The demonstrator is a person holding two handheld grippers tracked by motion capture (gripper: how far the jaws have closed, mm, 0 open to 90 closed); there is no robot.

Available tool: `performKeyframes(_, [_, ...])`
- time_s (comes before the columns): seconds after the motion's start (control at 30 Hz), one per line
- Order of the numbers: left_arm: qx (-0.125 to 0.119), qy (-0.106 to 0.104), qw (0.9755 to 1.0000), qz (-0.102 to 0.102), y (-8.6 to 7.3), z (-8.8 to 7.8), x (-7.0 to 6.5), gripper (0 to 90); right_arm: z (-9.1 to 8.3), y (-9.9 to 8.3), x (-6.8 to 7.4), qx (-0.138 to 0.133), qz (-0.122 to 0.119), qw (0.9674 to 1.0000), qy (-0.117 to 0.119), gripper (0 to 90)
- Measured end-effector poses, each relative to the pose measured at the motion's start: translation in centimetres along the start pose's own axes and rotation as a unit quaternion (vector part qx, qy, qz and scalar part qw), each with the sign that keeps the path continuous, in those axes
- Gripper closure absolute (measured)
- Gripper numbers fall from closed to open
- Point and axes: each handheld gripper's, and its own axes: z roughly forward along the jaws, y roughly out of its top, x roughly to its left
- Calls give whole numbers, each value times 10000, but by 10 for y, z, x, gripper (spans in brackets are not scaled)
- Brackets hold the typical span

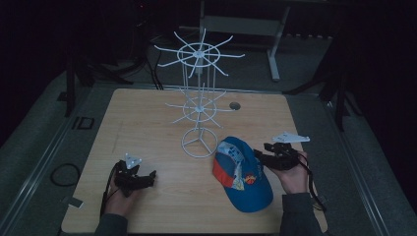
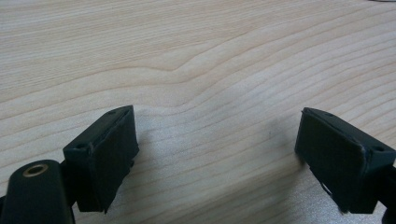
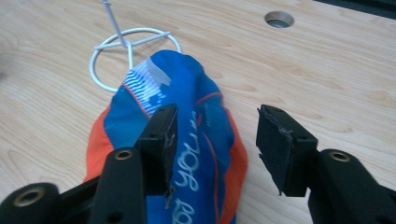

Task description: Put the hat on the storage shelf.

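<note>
A blue and orange cap (image 1: 243,174) is seen lying on the near right part of a pale wooden table (image 1: 147,123), just in front of and to the right of the round wire foot of a white wire stand (image 1: 199,105); in the right gripper view the cap's far end is seen close to, perhaps touching, that ring. The right gripper (image 1: 263,155), held in the person's right hand (image 1: 292,174), is placed at the cap's right side, and in its own view its jaws are spread wide with the cap's crown lying between and under them; one jaw is seen over the fabric, the other over bare wood, and nothing is clamped. The left gripper (image 1: 145,178) is held in the left hand (image 1: 118,194) near the table's near left edge, well apart from the cap; its jaws are likewise wide open over bare wood grain, with nothing held. A broad stretch of bare tabletop is left between the two grippers and along the whole left half of the table. The stand is set at the middle, with two tiers of spokes reaching outward above the table. A round hole (image 1: 235,105) is cut into the top just right of the stand. The table's front edge is close to both forearms. The surroundings are dark; grey flooring and the legs of other furniture are dimly made out beyond the far edge.
</note>
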Motion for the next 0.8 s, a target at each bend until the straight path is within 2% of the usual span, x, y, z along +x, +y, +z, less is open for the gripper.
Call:
performKeyframes(0.17, [-6, 0, 10000, -8, 0, 0, 0, 134, 9, 9, 8, 99, -140, 9998, 80, 452])
performKeyframes(0.63, [1, 3, 10000, 10, 0, 0, 0, 134, 39, 17, 11, 508, -122, 9986, 125, 403])
performKeyframes(0.8, [1, -1, 10000, 1, 0, 0, 0, 134, 54, 19, 10, 759, -132, 9969, 156, 383])
